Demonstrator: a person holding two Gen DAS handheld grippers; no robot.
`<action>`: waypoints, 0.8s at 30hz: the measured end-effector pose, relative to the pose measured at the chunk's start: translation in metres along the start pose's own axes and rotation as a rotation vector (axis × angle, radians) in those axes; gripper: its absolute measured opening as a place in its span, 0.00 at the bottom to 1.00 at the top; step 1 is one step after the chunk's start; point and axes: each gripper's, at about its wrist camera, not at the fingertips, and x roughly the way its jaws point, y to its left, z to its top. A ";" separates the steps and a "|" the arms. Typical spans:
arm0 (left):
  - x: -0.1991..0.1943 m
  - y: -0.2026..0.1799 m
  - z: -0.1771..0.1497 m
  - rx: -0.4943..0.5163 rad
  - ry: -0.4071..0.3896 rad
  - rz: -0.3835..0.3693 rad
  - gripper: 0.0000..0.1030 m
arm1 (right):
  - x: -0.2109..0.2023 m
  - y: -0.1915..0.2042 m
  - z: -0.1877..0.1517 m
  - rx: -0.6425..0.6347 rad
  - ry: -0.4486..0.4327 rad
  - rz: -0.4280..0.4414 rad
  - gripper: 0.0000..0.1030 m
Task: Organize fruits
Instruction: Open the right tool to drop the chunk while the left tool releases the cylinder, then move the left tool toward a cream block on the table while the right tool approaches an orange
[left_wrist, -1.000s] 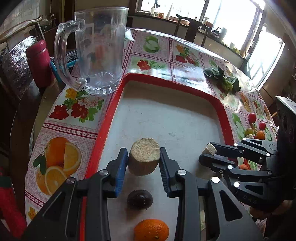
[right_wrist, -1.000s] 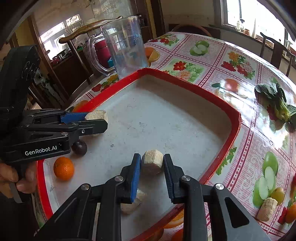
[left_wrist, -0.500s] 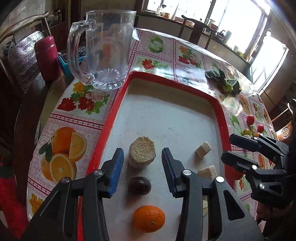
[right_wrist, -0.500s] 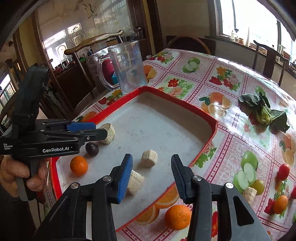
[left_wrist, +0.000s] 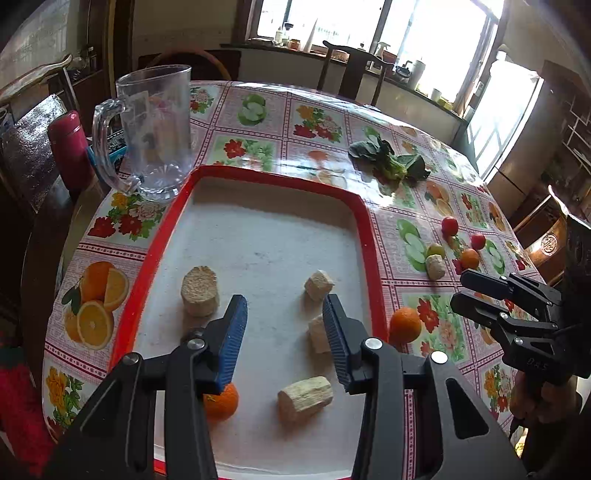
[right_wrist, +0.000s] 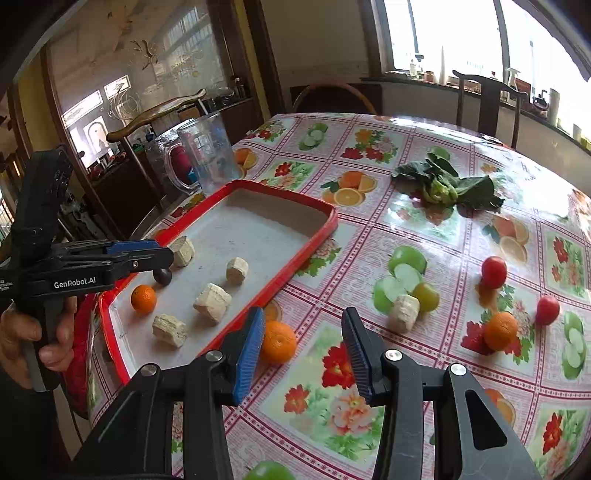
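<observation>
A red-rimmed tray (left_wrist: 162, 236) (right_wrist: 295, 262) holds several pale cut chunks (left_wrist: 199, 291) (right_wrist: 212, 302), a tangerine (left_wrist: 221, 402) (right_wrist: 143, 298) and a dark round fruit (right_wrist: 163, 276). My left gripper (left_wrist: 282, 332) (right_wrist: 159, 253) is open and empty above the tray's near half. My right gripper (right_wrist: 303, 350) (left_wrist: 460, 291) is open and empty over the tablecloth right of the tray. A tangerine (right_wrist: 277, 341) (left_wrist: 405, 325) lies just outside the tray rim by its left finger. Further right lie a pale chunk (right_wrist: 404, 313), a green fruit (right_wrist: 426, 296), two red fruits (right_wrist: 494, 271) and another tangerine (right_wrist: 500, 330).
A clear glass mug (left_wrist: 151, 133) (right_wrist: 207, 158) stands at the tray's far left corner. A red flask (left_wrist: 70, 147) is behind it. Leafy greens (left_wrist: 388, 162) (right_wrist: 447, 186) lie on the far side of the table. Chairs stand around the table edge.
Both grippers let go of their pale chunks, opened and pulled back and up. The right gripper swung right, off the tray, over the tablecloth.
</observation>
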 end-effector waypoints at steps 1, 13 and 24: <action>0.000 -0.006 -0.001 0.009 0.001 -0.008 0.39 | -0.004 -0.005 -0.003 0.009 -0.001 -0.009 0.44; 0.001 -0.072 -0.011 0.104 0.013 -0.091 0.39 | -0.050 -0.055 -0.033 0.100 -0.040 -0.086 0.44; 0.026 -0.131 -0.018 0.181 0.059 -0.151 0.39 | -0.062 -0.106 -0.051 0.166 -0.034 -0.187 0.44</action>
